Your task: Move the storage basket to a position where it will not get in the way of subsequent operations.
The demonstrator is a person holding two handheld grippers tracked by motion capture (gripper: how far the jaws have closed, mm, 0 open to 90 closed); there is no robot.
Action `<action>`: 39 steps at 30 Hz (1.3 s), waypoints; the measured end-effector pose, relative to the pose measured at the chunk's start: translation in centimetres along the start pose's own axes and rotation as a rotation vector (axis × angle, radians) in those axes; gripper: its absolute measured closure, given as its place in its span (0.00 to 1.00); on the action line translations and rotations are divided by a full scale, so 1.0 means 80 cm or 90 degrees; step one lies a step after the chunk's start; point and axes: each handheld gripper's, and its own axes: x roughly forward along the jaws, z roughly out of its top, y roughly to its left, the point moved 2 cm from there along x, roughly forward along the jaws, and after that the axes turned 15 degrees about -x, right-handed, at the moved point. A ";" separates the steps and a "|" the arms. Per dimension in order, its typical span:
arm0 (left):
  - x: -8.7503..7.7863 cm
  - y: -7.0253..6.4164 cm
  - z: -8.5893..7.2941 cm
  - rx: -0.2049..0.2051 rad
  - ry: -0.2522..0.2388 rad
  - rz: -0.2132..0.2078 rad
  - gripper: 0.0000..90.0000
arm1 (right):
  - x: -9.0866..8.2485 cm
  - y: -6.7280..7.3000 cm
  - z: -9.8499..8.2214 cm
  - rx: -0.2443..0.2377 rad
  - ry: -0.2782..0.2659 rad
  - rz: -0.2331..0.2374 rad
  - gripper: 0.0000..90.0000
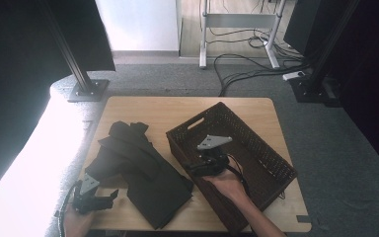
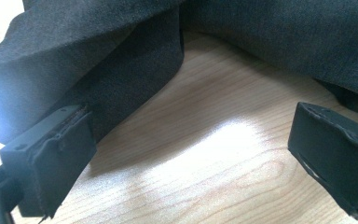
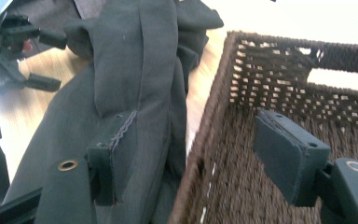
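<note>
Two claws are at work over a wooden counter that carries a dark folded garment and a brown wicker basket. The garment lies flat on the counter's left half, its right edge just beside the basket's near left wall and not yet inside it.

At the near left corner, the left claw rests low, jaws apart with bare wood between them; in the left gripper view the cloth sits just beyond the pads, untouched. The right claw hovers at the basket's left rim with jaws apart, and in the right gripper view one pad stands over the garment while the other hangs inside the basket, so the rim lies between them.

My worry is that closing from here would pinch the wicker wall together with the fabric, dragging or tipping the basket. A grip on only the top layer could also let the folds spill open when lifted, and the loose left edge might trail across the counter and catch on the rim.
</note>
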 end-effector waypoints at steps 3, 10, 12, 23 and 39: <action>0.000 0.000 0.000 0.001 0.002 0.000 0.01 | -0.005 0.002 -0.008 0.002 0.006 0.004 0.35; 0.000 0.000 0.000 -0.001 0.000 -0.003 0.01 | -0.017 0.009 -0.031 0.010 0.035 0.022 0.40; 0.000 0.000 0.000 0.000 0.000 -0.003 0.01 | -0.020 0.010 -0.036 0.013 0.041 0.024 0.43; 0.002 -0.002 0.000 0.003 0.003 -0.003 0.01 | -0.026 0.022 -0.051 0.002 0.089 0.079 0.77; 0.002 -0.002 0.000 0.003 0.002 -0.002 0.01 | -0.003 -0.010 -0.039 0.019 0.081 0.097 0.84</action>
